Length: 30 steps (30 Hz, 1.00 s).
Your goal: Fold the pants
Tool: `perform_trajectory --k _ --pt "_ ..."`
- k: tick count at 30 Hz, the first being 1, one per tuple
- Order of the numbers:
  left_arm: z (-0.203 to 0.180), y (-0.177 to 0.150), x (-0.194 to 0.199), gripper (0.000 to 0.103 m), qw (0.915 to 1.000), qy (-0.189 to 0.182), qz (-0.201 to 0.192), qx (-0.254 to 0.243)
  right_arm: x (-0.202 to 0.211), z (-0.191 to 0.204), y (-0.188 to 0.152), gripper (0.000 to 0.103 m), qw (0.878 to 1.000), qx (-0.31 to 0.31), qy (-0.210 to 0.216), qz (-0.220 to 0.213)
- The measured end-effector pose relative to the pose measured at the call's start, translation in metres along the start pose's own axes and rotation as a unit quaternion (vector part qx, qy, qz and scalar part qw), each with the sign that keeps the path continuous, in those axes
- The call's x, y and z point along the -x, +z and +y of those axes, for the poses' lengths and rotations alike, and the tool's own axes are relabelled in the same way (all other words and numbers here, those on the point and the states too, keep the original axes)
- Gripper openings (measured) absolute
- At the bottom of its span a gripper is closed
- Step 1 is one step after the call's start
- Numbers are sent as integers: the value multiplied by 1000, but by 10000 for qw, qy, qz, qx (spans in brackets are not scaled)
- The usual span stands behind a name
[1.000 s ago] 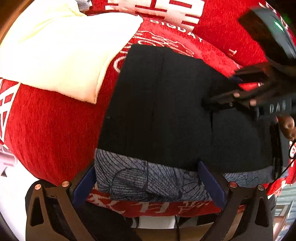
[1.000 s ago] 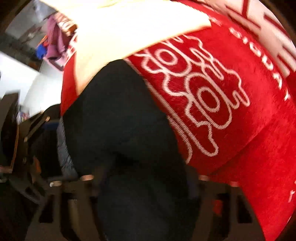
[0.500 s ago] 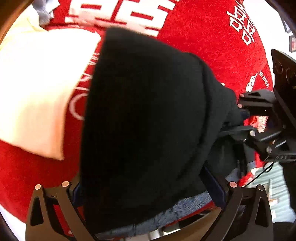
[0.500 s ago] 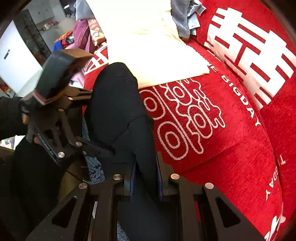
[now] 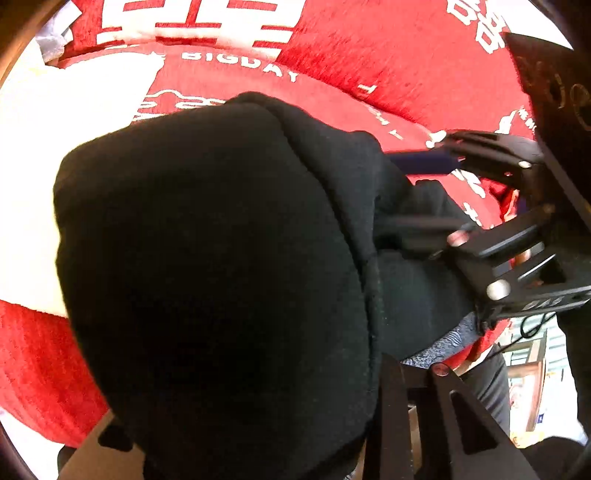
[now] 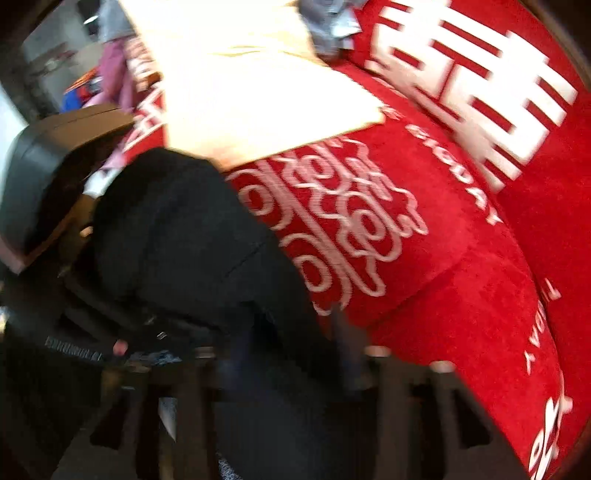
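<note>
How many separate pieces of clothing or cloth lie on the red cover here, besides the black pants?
2: a cream cloth spread behind the black pants, and a grey garment bunched at its far edge. More may be hidden under the pants.

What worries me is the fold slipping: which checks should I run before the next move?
1. Pants bunched for folding: the black pants are heaped over the left gripper. Ok.
2. Left grip: the fabric hides its jaws. Cannot tell.
3. Right grip: the right gripper has its fingers apart, with fabric between them but not pinched. Not ok.
4. Landing spot: the red cover beside the pants is bare. Ok.
5. Neighbours: the cream cloth lies just beyond the pants, and a grey patterned cloth shows under them. Cannot tell whether either would snag.
6. Right wrist view: blurred. Not ok.
</note>
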<state>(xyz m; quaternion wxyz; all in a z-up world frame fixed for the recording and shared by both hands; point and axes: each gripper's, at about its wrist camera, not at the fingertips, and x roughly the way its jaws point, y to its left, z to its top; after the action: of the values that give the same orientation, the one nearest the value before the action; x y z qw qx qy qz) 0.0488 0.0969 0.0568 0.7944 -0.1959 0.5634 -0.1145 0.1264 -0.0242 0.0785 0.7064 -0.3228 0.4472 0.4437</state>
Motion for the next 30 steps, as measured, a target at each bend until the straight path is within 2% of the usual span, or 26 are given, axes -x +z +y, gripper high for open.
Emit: perform_trajectory --k 3,5,7,10,11,13,18,21,24,27,30 --pt "5 -1 -1 34 9998 -49 125 111 11 -22 -15 68 9987 -423 -274 -77" --pt "7 -1 -2 34 9995 -99 195 213 11 -37 -33 68 9959 -571 -683 155" --pt "4 1 -3 34 9993 -56 244 261 7 -51 -52 68 9925 -700 -917 409" --pt "0 3 -1 33 9994 84 253 226 -9 -73 -81 68 9811 -925 -1433 914" --pt "-3 5 1 32 9994 119 258 218 -11 -76 -85 68 9807 -1044 -1373 924" --pt "-7 4 7 32 9992 212 263 197 -6 -78 -94 68 9819 -1298 -1210 665" --pt "-17 4 14 32 9987 456 225 106 1 -63 -110 70 9816 -1509 -1039 541" --pt "-22 6 15 32 9981 560 216 125 5 -39 -129 80 9830 -1522 -937 430" --pt "-23 10 11 32 9972 672 227 252 8 -9 -150 83 9843 -1422 -1008 277" --pt "-23 12 7 32 9956 744 268 497 17 7 -175 87 9824 -1744 -657 98" --pt "-34 15 13 32 9945 918 223 461 19 25 -187 88 9837 -1641 -738 8"
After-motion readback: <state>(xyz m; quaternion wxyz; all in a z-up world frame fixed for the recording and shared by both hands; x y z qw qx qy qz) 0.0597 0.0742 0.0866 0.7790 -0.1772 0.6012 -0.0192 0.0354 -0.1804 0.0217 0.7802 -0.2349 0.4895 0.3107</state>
